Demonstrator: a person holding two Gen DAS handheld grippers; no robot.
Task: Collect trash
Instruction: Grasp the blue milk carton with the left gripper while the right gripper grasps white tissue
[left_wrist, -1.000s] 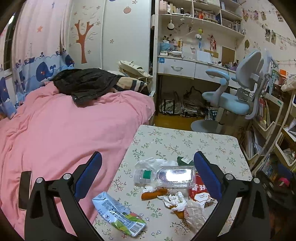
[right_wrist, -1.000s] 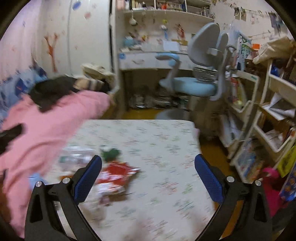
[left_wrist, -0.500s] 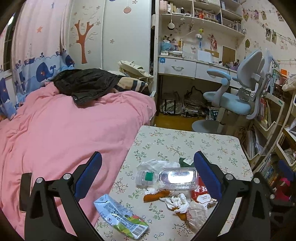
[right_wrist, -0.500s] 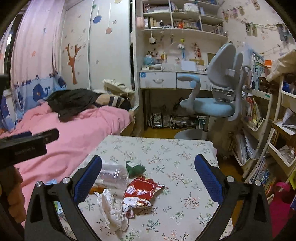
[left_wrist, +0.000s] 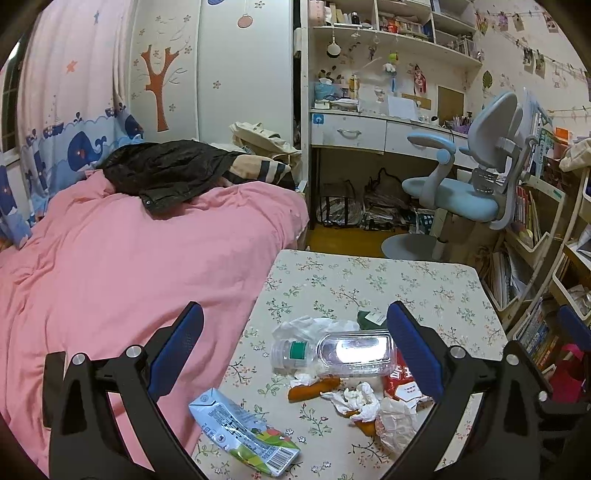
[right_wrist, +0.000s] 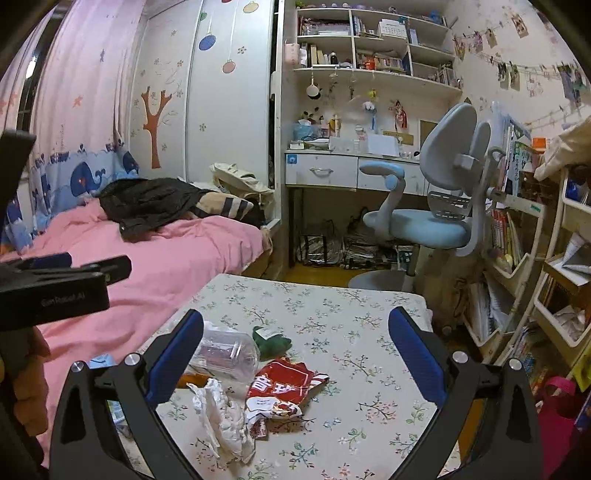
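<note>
Nothing collected yet, by the look of it: all the trash lies heaped at the near left of the floral table (left_wrist: 373, 280), and no bin or bag for it shows in either view. Left gripper (left_wrist: 295, 347) hovers over the heap, jaws wide apart and empty; right gripper (right_wrist: 295, 350) likewise spread wide, holding nothing. Whole job left to do.

Clear plastic bottle (left_wrist: 332, 352) on its side, smooth, glossy and rounded, green band at the neck. Just nearer, crumpled white tissue (left_wrist: 356, 398), soft and ragged. Flattened carton (left_wrist: 243, 432) at the near left edge, creased, barcode showing. Red wrapper (right_wrist: 284, 387) to the right of the bottle, shiny and crinkled. Orange scraps (left_wrist: 314, 387) under the bottle, possibly peel, hard to say. Small dark green wad (right_wrist: 271, 341) on the far side.
</note>
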